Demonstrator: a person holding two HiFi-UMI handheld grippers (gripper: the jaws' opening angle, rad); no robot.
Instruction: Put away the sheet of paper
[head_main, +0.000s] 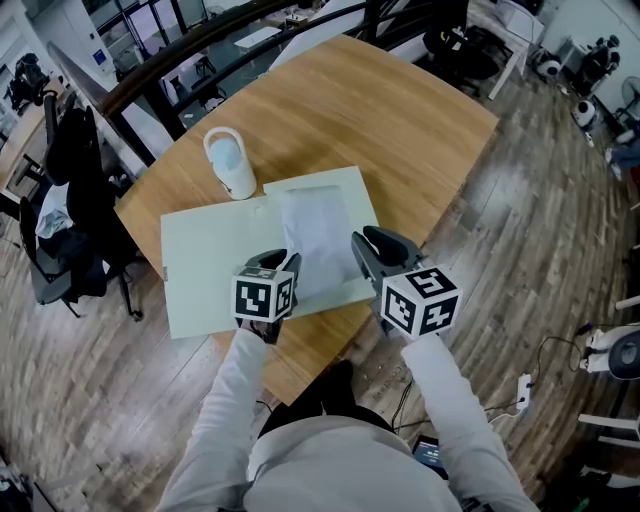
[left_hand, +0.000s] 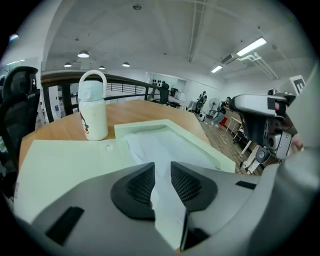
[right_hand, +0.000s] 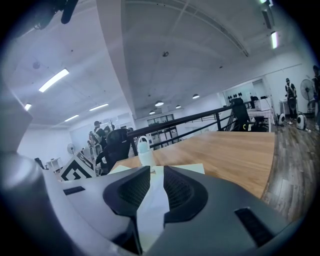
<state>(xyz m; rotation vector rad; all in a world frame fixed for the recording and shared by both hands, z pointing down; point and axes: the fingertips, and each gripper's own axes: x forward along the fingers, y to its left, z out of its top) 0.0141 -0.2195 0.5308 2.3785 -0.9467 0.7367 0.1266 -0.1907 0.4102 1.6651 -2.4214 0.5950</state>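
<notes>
Left gripper view shows my left gripper with jaws apart and nothing pinched, over the near end of the sheet of paper. The sheet lies flat on the green folder. My right gripper is also parted and empty, at the folder's right edge. The sheet looks light, limp and easily creased. I'd pinch its near edge at the folder's front.
</notes>
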